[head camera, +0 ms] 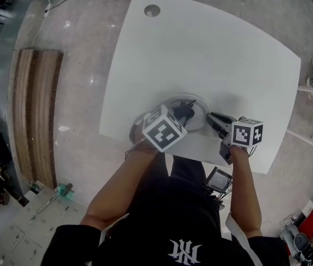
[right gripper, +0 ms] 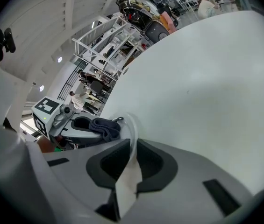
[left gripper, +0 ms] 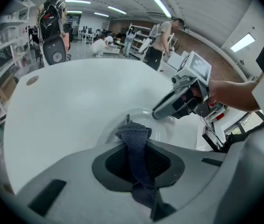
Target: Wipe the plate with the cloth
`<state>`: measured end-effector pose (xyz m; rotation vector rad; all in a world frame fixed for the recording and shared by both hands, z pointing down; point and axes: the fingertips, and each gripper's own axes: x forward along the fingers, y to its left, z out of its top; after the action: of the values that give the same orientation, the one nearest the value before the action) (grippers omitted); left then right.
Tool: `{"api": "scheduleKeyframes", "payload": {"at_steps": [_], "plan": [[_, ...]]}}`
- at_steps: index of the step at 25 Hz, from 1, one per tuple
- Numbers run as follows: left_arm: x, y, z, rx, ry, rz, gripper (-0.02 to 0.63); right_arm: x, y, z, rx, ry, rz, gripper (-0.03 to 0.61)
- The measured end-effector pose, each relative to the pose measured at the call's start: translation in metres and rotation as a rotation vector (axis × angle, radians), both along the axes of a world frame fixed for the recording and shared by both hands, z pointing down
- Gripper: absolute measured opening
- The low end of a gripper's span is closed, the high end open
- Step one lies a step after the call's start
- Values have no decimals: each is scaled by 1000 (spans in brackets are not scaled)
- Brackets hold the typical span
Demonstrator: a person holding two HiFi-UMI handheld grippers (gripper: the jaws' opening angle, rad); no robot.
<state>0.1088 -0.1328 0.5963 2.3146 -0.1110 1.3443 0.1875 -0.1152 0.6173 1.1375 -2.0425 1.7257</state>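
Both claws closed, left claw [left gripper: 136, 158] pinching cloth [left gripper: 134, 135], right claw [right gripper: 132, 161] clamping plate [right gripper: 132, 124] rim, grips unclear overhead

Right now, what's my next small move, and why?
Probably lower the left tool and sweep the cloth across the plate. The cloth is clamped just over the plate, and the right tool grips the rim, steadying it.

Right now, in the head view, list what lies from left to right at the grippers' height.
From the left: wooden bench → left gripper, shut on the cloth → right gripper, clamped on the plate rim → bystander's shoes at the far right.
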Motion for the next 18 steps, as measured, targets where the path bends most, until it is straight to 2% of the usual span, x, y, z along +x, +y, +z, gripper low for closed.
{"api": "scheduleKeyframes", "payload": {"at_steps": [12,15,18], "plan": [[-50,-12,-11,54,-78,-34,51,-1,-2,-1,5,29,7,38],[-47,-9,-21,50,-64,-32,51,-1,-2,-1,4,29,9,38],[-26,0,-34,45,-16,2,51,-1,-2,-2,4,27,12,38]]}}
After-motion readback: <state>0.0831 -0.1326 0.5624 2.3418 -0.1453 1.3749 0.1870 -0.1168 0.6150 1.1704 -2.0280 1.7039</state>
